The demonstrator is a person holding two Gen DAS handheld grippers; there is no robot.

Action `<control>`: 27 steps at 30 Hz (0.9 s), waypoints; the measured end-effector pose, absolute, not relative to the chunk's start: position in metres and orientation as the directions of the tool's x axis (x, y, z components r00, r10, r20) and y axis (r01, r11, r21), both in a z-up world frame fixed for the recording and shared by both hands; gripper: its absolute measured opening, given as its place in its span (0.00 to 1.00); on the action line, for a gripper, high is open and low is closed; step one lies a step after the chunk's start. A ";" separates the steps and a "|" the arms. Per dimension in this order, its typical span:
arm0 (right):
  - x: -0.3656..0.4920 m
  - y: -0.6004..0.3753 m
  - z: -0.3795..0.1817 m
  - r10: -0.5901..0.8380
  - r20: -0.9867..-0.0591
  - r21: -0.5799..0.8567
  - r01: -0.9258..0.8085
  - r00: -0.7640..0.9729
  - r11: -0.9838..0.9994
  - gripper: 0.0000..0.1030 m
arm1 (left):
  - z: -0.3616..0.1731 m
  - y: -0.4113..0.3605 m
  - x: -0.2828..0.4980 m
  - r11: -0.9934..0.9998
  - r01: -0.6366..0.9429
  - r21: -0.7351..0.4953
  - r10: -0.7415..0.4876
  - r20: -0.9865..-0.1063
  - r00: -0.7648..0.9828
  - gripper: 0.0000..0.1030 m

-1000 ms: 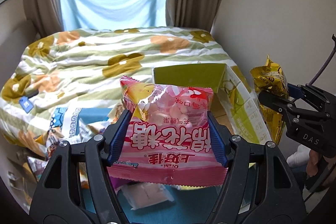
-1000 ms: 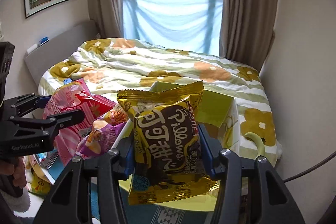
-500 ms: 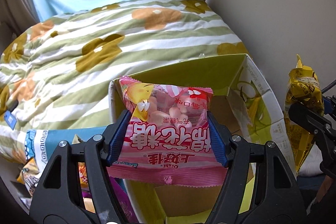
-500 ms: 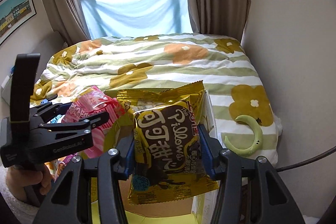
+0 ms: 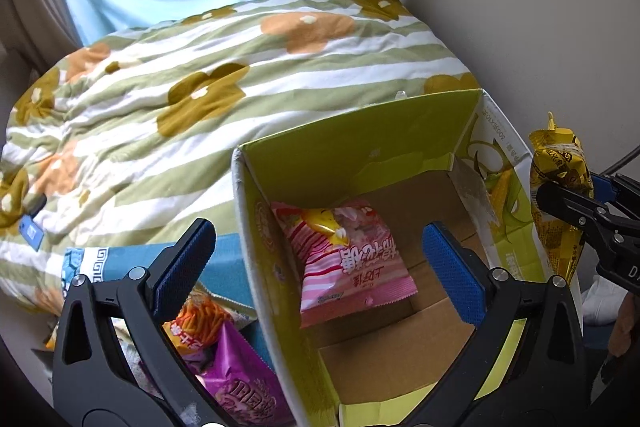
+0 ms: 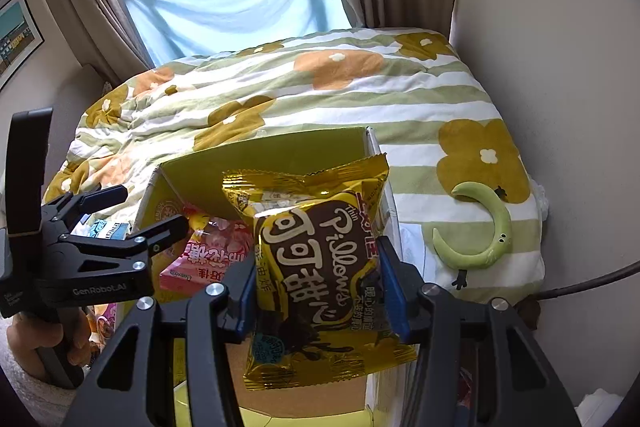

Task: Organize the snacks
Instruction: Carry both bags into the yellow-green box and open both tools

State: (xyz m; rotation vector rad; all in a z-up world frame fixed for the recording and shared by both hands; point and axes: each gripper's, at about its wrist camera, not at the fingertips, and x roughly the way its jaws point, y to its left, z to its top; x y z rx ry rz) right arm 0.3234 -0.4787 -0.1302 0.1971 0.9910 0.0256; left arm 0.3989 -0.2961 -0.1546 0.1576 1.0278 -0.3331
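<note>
A yellow-green cardboard box (image 5: 360, 147) stands open at the foot of the bed. A pink marshmallow bag (image 5: 344, 259) lies inside it, leaning on the left wall. Above it my left gripper (image 5: 316, 239) is opening its jaws wide, and its blue pads (image 5: 184, 259) touch nothing. In the right wrist view the pink bag (image 6: 208, 255) shows behind the left gripper (image 6: 154, 207). My right gripper (image 6: 318, 267) is shut on a gold and brown snack bag (image 6: 320, 267), held upright over the box (image 6: 260, 155). From the left wrist the gold bag (image 5: 556, 163) hangs at the box's right side.
More snack packets, a purple one (image 5: 240, 379) and an orange one (image 5: 200, 319), lie on a blue mat (image 5: 224, 267) left of the box. The flowered bedspread (image 5: 240, 67) lies behind. A green crescent toy (image 6: 488, 235) rests on the bed's right side, near the wall.
My left gripper opened and the pink bag dropped into the box. Both grippers came forward and down over the box; the right one still holds the gold bag.
</note>
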 end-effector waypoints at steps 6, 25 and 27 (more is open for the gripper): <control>0.329 -0.468 -0.130 0.154 -0.827 0.203 0.032 0.541 0.979 0.47 | -0.138 -0.274 0.382 0.947 0.319 -0.035 -0.198 -0.846 0.495 0.99; 0.353 -0.444 -0.166 0.078 -0.852 0.102 0.018 0.517 0.995 1.00 | -0.150 -0.226 0.334 0.970 0.213 -0.114 -0.206 -0.851 0.482 0.99; 0.341 -0.445 -0.158 0.097 -0.845 0.127 0.020 0.526 0.992 1.00 | -0.143 -0.224 0.326 0.973 0.206 -0.101 -0.193 -0.846 0.498 0.99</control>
